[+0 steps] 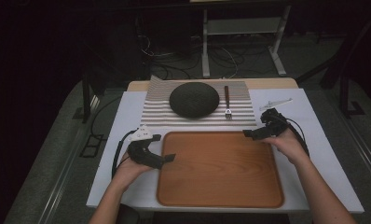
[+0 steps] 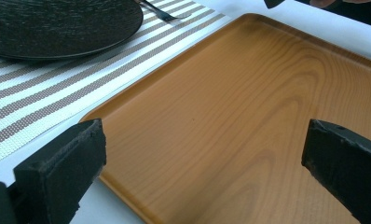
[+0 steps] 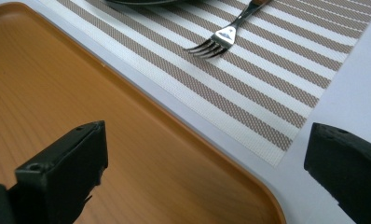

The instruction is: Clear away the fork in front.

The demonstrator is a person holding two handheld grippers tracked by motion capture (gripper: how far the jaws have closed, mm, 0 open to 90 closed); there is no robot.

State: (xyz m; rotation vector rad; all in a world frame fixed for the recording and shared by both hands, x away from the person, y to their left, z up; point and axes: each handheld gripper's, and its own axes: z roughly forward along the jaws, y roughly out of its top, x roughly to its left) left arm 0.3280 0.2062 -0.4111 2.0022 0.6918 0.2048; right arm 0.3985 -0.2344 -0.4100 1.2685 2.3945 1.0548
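Observation:
An empty wooden tray (image 1: 221, 168) lies at the front of the white table. Behind it a striped placemat (image 1: 155, 112) carries a round black plate (image 1: 194, 99) and a fork (image 1: 227, 102) with a dark handle, tines toward the tray. My left gripper (image 1: 162, 148) hovers at the tray's left rim, open, with bare tray wood (image 2: 230, 116) between its jaws and the plate (image 2: 58, 23) beyond. My right gripper (image 1: 257, 126) is at the tray's far right corner, open and holding nothing. Its view looks over the tray rim (image 3: 183, 126) at the fork (image 3: 218, 39) on the placemat (image 3: 267, 70).
A small white, thin object (image 1: 276, 103) lies on the table right of the placemat, behind my right gripper. The white table surface (image 1: 323, 154) extends on both sides of the tray. Dark floor, cables and a white frame (image 1: 242, 28) lie beyond the table.

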